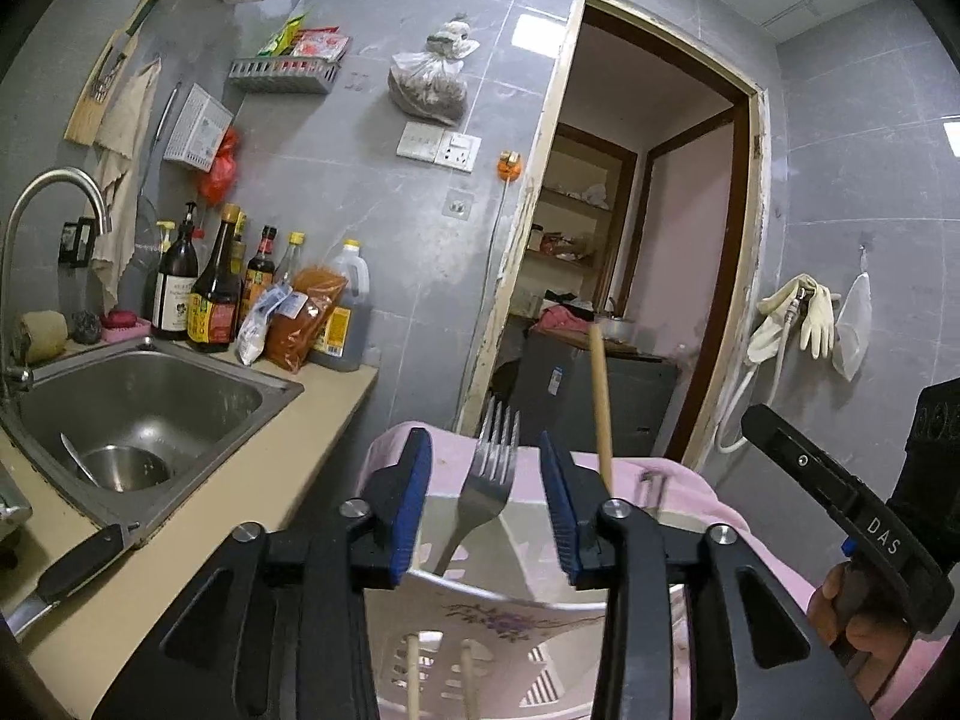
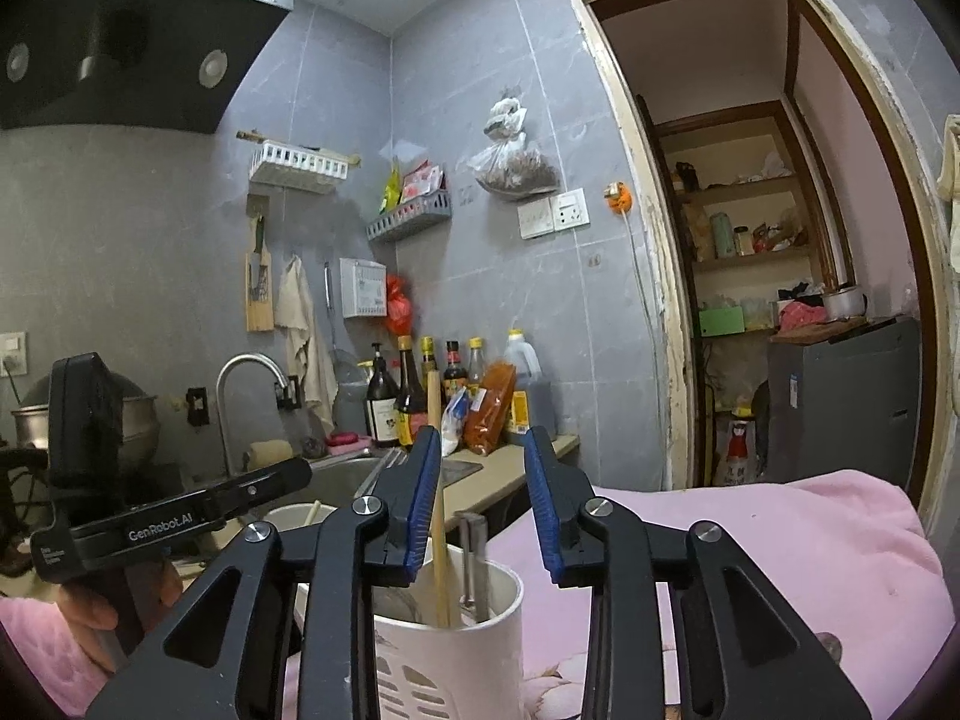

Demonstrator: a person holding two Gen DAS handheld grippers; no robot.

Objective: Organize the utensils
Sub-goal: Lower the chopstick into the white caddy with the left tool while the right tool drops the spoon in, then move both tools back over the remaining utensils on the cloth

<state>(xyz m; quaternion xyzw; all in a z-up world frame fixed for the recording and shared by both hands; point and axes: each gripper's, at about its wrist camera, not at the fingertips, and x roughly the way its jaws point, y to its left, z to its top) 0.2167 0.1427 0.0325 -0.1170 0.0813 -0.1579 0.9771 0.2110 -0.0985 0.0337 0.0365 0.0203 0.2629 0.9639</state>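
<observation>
A white slotted utensil holder (image 1: 480, 618) with a flower print stands on a pink cloth (image 1: 720, 498). In the left wrist view a steel fork (image 1: 486, 480) stands in it, tines up, with a wooden stick (image 1: 600, 408) behind. My left gripper (image 1: 486, 504) is open; its blue pads straddle the fork without touching it. In the right wrist view the holder (image 2: 456, 648) shows the wooden stick (image 2: 438, 516) and a steel handle (image 2: 474, 564). My right gripper (image 2: 480, 510) is open above the holder's rim, empty.
A steel sink (image 1: 138, 402) with a bowl and spoon lies to the left, with a tap (image 1: 54, 192) over it. Sauce bottles (image 1: 210, 294) line the back of the counter (image 1: 288, 450). A knife (image 1: 66, 570) lies at the sink's front edge. An open doorway (image 1: 630, 240) is behind.
</observation>
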